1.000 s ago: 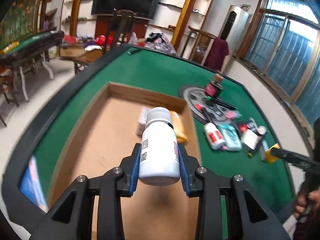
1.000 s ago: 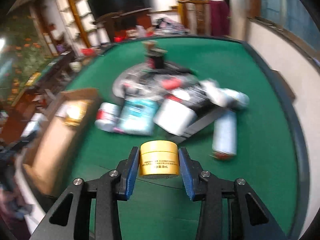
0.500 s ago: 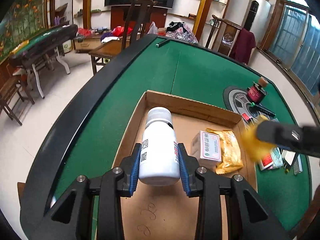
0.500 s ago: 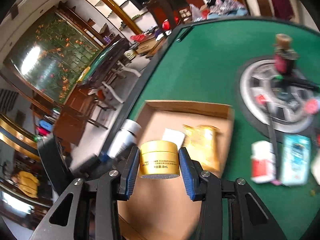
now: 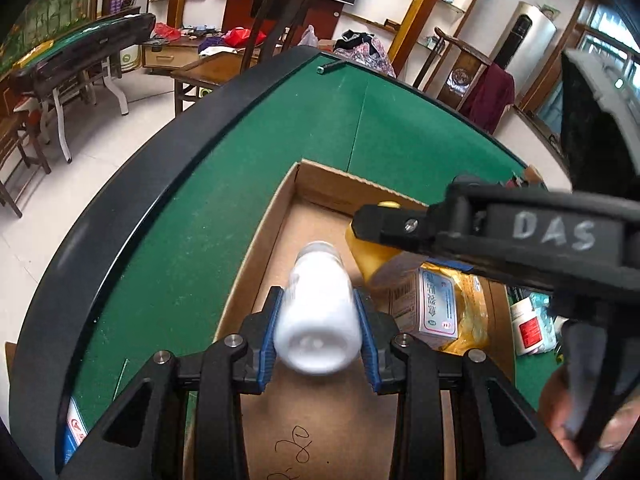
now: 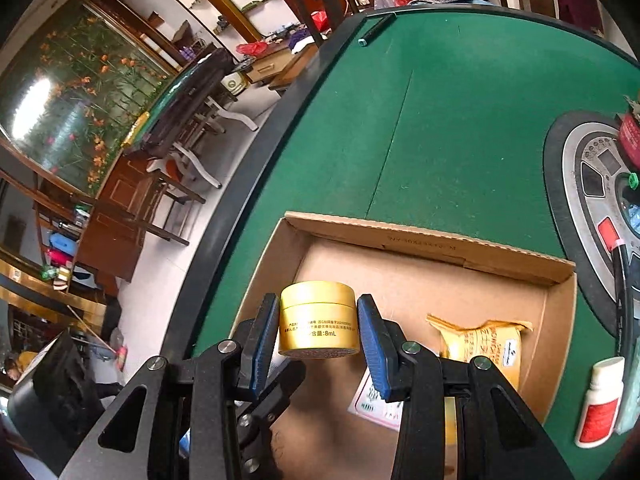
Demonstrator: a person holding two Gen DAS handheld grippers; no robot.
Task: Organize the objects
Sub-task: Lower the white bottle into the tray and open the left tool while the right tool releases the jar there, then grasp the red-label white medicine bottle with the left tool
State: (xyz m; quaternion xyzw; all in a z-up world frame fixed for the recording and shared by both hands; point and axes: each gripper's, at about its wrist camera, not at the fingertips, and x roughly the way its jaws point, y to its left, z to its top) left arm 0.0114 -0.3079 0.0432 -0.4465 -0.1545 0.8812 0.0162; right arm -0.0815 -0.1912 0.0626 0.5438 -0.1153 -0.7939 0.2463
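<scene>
- My left gripper [image 5: 318, 334] is clamped on a white bottle [image 5: 318, 316], blue pads against its sides, low centre of the left wrist frame; the bottle is blurred and I see its base end-on.
- The bottle hangs over the box [image 5: 280, 216], a brown cardboard tray on the green table [image 5: 180, 240] that fills the middle of that frame.
- My right gripper [image 6: 318, 332] grips a yellow jar [image 6: 318, 320] between its blue pads, low centre of the right wrist frame, also above the box [image 6: 420, 240], near its left wall.
- In the left wrist frame the right gripper [image 5: 384, 220] crosses from the right edge, the jar [image 5: 368, 252] showing under its tip.
- Inside the box at centre right lie a yellow pouch [image 5: 472, 304] and, on it, a small carton [image 5: 436, 304].
- In the right wrist frame the pouch [image 6: 488, 344] sits at the box's lower right, the carton [image 6: 372, 400] partly hidden behind my fingers.
- Outside the box, lower right corner, a red-labelled bottle [image 6: 602, 400] lies on the felt.
- At the right edge is a round grey panel [image 6: 580, 184] set in the table.
</scene>
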